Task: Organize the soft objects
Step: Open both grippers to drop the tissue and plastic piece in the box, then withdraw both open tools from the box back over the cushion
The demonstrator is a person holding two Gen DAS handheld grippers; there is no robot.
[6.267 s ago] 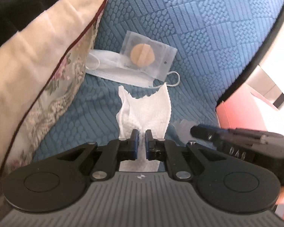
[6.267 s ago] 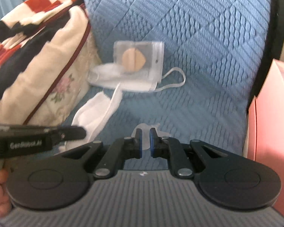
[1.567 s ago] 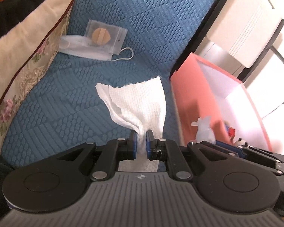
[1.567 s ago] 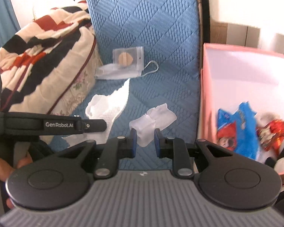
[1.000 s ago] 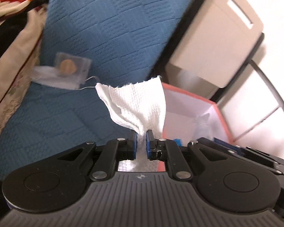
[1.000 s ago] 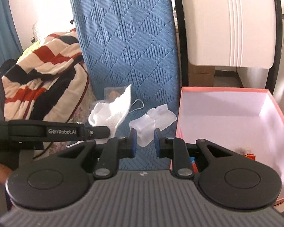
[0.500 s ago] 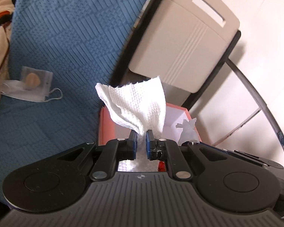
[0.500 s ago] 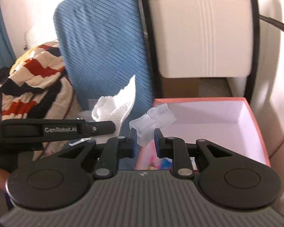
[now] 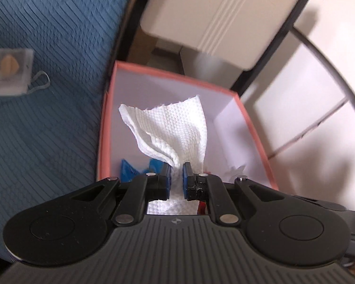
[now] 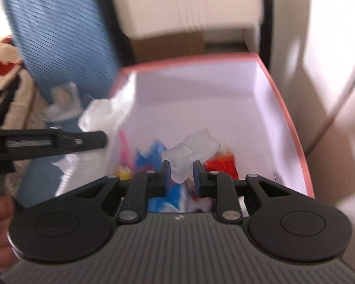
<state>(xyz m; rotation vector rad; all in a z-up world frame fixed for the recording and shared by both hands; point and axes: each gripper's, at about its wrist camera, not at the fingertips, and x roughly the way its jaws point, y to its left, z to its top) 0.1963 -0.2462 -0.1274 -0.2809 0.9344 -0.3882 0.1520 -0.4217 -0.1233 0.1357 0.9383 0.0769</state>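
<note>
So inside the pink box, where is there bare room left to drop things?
The pink box is bare white along its far wall and far half. Its near end is crowded with colourful wrappers. The paper towel and clear plastic piece hang over it, each clamped in a gripper.

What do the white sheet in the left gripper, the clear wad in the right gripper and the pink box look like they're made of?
White sheet: paper towel, by its dimpled embossing and soft folds. Clear wad: probably thin plastic film, translucent and crumpled, though blur leaves it open. Pink box: likely cardboard, with thin stiff walls, matte pink outside and plain white inside.
</note>
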